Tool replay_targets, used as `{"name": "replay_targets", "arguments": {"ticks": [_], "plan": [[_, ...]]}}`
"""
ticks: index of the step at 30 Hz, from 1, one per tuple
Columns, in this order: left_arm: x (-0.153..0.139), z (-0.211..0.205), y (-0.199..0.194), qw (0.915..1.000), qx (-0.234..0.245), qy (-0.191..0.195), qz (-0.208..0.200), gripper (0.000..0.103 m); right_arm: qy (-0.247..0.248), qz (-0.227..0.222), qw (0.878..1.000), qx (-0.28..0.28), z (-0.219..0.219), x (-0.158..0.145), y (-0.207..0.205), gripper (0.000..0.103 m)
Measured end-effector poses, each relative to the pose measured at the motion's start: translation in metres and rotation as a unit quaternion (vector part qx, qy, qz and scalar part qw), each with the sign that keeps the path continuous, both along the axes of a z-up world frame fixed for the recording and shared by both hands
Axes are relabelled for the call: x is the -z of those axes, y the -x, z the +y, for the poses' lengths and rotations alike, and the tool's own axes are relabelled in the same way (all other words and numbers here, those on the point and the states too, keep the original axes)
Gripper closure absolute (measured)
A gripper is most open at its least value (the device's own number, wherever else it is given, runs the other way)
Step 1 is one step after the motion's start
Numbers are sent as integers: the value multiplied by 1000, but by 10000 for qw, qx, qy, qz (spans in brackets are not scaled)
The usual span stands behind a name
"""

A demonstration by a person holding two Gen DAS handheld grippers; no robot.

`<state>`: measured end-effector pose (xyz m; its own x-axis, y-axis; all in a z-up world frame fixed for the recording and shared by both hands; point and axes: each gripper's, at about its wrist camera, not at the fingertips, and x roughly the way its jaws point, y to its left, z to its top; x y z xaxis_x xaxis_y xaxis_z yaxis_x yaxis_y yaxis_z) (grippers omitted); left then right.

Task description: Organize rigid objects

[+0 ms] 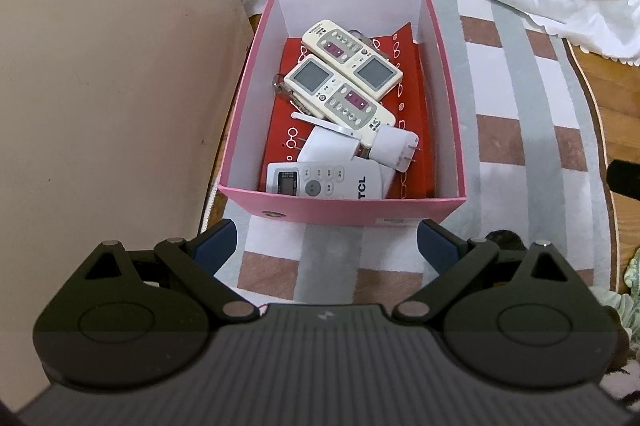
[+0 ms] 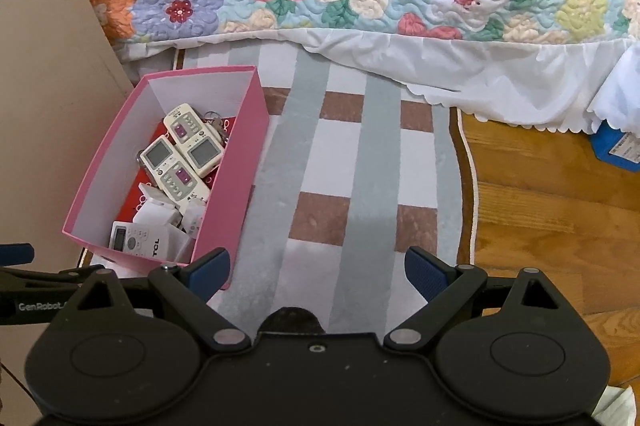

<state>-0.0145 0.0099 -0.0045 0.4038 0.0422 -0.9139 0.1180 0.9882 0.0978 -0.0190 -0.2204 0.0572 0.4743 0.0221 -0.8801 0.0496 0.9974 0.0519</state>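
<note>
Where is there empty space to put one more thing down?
The checked rug lies bare between the pink cardboard box and the wooden floor. Inside the box it is crowded with white remotes, chargers and keys.

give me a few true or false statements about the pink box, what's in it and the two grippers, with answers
1. The pink box stands on a checked rug. True.
2. The box holds only one remote control. False: three show, two cream remotes lying side by side and a white TCL remote at the near end.
3. The left gripper is shut on a remote. False: its jaws stand wide apart and hold nothing.
4. The right gripper is open and empty. True.
5. A white plug adapter lies inside the box. True.
6. The box has a lid on it. False: it is open at the top, contents in plain view.
</note>
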Motion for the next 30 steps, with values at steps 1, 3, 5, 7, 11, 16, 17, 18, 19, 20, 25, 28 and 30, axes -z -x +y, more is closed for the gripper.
{"name": "replay_targets", "arguments": {"ticks": [1, 3, 5, 7, 11, 16, 17, 18, 19, 20, 25, 28, 30], "plan": [[0, 0, 0, 10000, 3, -4, 14, 5, 3, 13, 10000, 6, 0, 0, 1, 7], [0, -2, 0, 10000, 10, -25, 35, 5, 15, 25, 10000, 1, 0, 0, 1, 7], [1, -2, 0, 10000, 9, -28, 42, 5, 44, 33, 10000, -5, 0, 1, 1, 7], [1, -2, 0, 10000, 9, -28, 49, 5, 65, 35, 10000, -15, 0, 0, 1, 7], [1, -2, -1, 10000, -9, -36, 56, 5, 85, 59, 9999, 0, 0, 0, 2, 7], [-2, -1, 1, 10000, -25, 6, 37, 5, 297, 58, 9995, 7, 2, 3, 1, 7], [-2, -1, 2, 10000, -22, -3, 26, 5, 312, 71, 9995, -2, 2, 4, 0, 7], [-2, -1, 2, 10000, -22, -4, 22, 5, 319, 87, 9995, -10, 2, 4, 0, 7], [-3, -1, 2, 10000, -23, 1, 21, 5, 322, 96, 9994, -14, 3, 5, 0, 7], [-3, -1, 2, 10000, -22, 1, 19, 5, 326, 103, 9994, -19, 3, 5, 0, 7], [-2, -1, 2, 10000, -40, -55, 35, 5, 354, 127, 9993, -18, 3, 4, 1, 7], [0, 1, 0, 9999, -66, -73, 75, 5, 394, 123, 9991, -10, 4, 5, 1, 7], [1, 1, 0, 9999, -78, -67, 84, 5, 417, 126, 9991, -8, 4, 5, 0, 7]]}}
